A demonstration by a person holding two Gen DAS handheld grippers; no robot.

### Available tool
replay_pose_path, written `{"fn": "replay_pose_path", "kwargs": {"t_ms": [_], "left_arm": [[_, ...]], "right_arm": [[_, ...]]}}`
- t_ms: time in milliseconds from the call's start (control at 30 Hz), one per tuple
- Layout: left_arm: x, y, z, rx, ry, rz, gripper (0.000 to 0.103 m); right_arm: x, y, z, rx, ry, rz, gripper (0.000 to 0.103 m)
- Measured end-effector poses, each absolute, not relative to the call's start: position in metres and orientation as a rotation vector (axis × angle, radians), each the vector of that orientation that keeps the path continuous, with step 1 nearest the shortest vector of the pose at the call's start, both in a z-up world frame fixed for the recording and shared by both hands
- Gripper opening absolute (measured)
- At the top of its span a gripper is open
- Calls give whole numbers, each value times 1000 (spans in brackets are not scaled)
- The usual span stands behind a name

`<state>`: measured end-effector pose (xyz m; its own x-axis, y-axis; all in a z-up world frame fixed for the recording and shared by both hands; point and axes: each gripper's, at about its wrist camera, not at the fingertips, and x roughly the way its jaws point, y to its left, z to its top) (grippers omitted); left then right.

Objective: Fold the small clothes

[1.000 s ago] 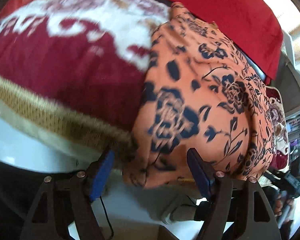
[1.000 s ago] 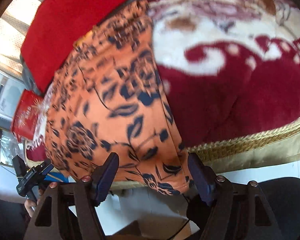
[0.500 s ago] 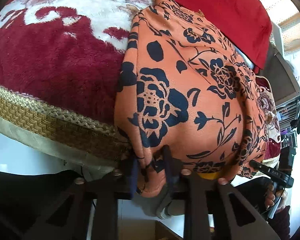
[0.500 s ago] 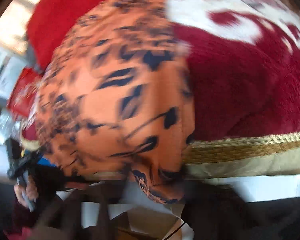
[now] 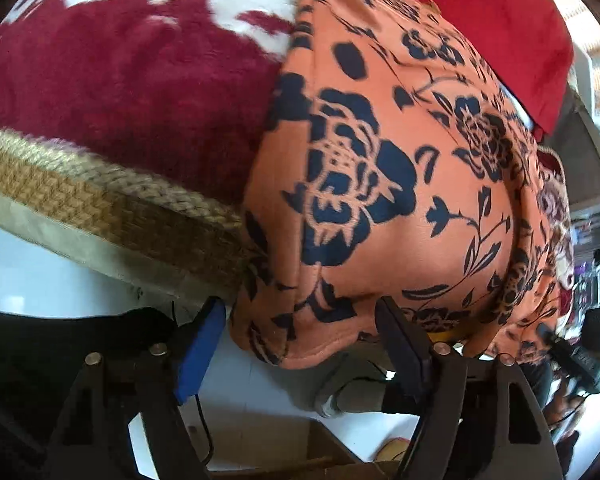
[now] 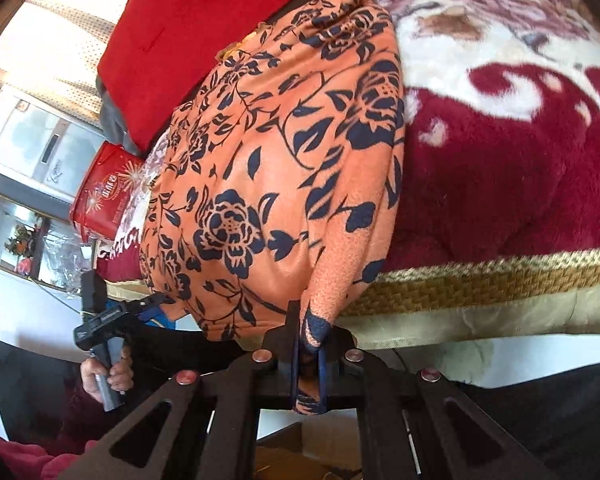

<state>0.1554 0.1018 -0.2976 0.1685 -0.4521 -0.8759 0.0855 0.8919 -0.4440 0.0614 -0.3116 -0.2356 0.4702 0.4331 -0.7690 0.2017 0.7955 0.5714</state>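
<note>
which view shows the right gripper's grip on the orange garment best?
Right wrist: the right gripper sits shut on the orange floral garment's hem corner. Left wrist shows the same garment, but only the right gripper's body at its far edge.

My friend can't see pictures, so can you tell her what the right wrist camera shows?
The right gripper is shut on the near corner of an orange cloth with dark blue flowers, which lies on a fluffy red and white blanket. A hand at lower left holds the left gripper. A red tin sits behind.
</note>
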Motion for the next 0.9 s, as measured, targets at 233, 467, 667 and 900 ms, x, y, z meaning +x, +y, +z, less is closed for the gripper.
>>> {"fn": "replay_pose_path", "kwargs": {"t_ms": [233, 467, 667, 900], "left_arm": [[153, 84, -240, -275, 1229, -558, 6], [205, 86, -137, -335, 996, -716, 6], [314, 71, -100, -322, 915, -669, 6], [461, 35, -155, -374, 1014, -527, 6]], "right_arm": [[67, -309, -186, 671, 980, 233, 7], [106, -323, -116, 641, 816, 268, 7], [183, -361, -72, 669, 673, 213, 7], [321, -428, -108, 794, 652, 25, 7]]}}
